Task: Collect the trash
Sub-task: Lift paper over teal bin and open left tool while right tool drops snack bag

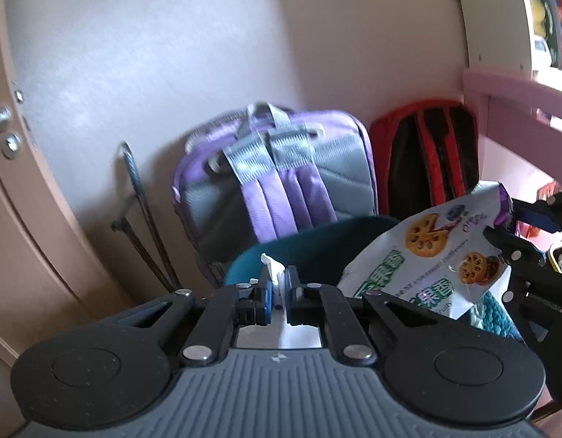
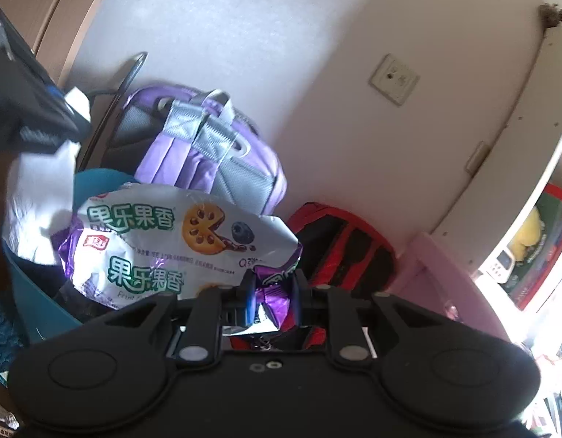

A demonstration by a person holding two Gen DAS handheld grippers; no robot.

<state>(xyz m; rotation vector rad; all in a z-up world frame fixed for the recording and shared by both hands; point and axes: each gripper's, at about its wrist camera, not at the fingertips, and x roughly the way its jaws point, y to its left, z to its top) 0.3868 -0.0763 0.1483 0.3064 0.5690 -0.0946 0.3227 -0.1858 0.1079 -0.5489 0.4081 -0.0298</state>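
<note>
1. A pale wall (image 1: 171, 54) backs the scene; a wooden door (image 1: 21, 189) stands at 9 o'clock and a pink bed frame (image 1: 507, 116) at 3.
2. A teal bin (image 1: 317, 244) sits before two backpacks, one purple (image 1: 281, 179), one red (image 1: 427, 153).
3. The left tongs (image 1: 277, 286) pinch a white tissue (image 1: 271, 268) above the bin.
4. The right tongs (image 2: 271, 295) clamp one snack bag (image 2: 171, 241) at the bin's rim.

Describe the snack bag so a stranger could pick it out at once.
Start at the purple and grey backpack leaning against the wall, then drop to the teal bin in front of it. The snack bag hangs over the bin, pinched at one corner by the right gripper. It alone is shiny, with green lettering and cookie pictures.
</note>
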